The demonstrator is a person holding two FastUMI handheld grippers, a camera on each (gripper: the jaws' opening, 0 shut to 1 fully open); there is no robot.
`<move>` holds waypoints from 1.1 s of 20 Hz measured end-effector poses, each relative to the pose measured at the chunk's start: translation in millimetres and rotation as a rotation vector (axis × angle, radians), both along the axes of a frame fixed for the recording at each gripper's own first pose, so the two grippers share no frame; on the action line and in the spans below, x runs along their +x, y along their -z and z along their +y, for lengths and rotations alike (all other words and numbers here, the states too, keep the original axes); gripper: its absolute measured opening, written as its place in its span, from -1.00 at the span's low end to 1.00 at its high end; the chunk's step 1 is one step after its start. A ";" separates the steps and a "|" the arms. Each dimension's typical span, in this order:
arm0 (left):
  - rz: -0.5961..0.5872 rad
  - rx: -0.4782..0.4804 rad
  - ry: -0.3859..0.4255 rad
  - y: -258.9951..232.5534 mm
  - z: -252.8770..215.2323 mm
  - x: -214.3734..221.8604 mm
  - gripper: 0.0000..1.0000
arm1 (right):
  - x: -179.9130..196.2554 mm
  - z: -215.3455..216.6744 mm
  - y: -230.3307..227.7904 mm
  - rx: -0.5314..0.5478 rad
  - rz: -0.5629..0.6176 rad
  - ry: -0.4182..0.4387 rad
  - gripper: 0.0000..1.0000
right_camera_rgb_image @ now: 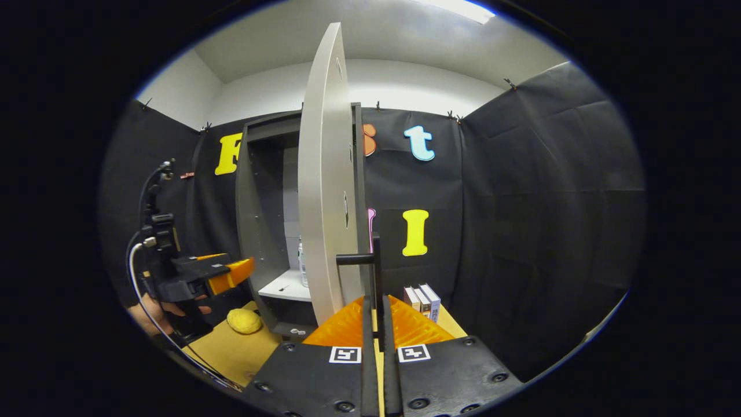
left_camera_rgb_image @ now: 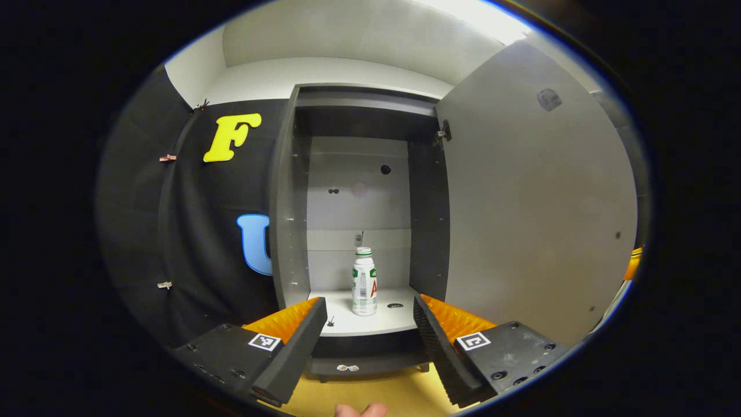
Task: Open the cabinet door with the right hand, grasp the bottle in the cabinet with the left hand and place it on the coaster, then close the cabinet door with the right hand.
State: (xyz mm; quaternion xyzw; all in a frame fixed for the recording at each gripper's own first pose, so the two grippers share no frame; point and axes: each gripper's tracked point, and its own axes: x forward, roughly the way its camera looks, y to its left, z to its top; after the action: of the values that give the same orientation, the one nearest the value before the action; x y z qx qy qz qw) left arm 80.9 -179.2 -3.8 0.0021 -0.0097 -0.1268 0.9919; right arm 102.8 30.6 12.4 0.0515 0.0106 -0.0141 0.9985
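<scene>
A white bottle (left_camera_rgb_image: 364, 282) with a green and red label stands upright on the white shelf (left_camera_rgb_image: 376, 324) inside the grey cabinet (left_camera_rgb_image: 286, 197). The cabinet door (left_camera_rgb_image: 538, 202) is swung wide open to the right. My left gripper (left_camera_rgb_image: 367, 315) is open, just in front of the shelf edge, with the bottle centred beyond its fingertips and not touched. In the right gripper view the door (right_camera_rgb_image: 327, 191) is seen edge-on. My right gripper (right_camera_rgb_image: 377, 307) is shut on the door's black handle (right_camera_rgb_image: 376, 266). The left gripper (right_camera_rgb_image: 231, 272) points into the cabinet, and a sliver of the bottle (right_camera_rgb_image: 301, 263) shows past the door.
A yellow soft object (right_camera_rgb_image: 244, 320) lies on the wooden table (right_camera_rgb_image: 231, 353) left of the cabinet base. Three small books (right_camera_rgb_image: 422, 300) stand on the table right of the door. A hand (right_camera_rgb_image: 156, 315) holds the left gripper, with a cable trailing below it.
</scene>
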 end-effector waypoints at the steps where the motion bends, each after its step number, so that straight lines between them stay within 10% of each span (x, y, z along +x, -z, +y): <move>1: 0.003 0.002 0.000 1.4 -6.5 10.6 0.89 | -0.5 -0.4 -1.9 -0.003 -0.004 -0.010 -0.84; 9: -0.008 0.016 -0.012 4.7 -39.0 99.2 0.89 | -5.6 -24.4 -14.3 0.054 -0.061 0.069 -0.68; 11: -0.014 0.027 -0.018 5.7 -43.6 121.5 0.89 | -3.5 -36.5 -9.6 0.060 -0.038 0.129 -0.43; 14: -0.007 0.061 -0.037 14.4 -49.4 152.9 0.84 | -4.8 -47.3 -6.0 0.052 -0.025 0.172 0.67; 22: 0.039 0.059 -0.106 46.3 -49.1 229.8 0.88 | 10.4 -85.6 -8.3 -0.033 -0.084 0.274 0.95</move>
State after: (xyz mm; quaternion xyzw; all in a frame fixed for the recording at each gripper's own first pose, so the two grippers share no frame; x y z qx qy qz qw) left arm 310.8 -228.2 -50.1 0.0292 0.0136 -0.0744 0.9967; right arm 113.2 -55.0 20.8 0.0368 -0.0386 -0.1484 0.9875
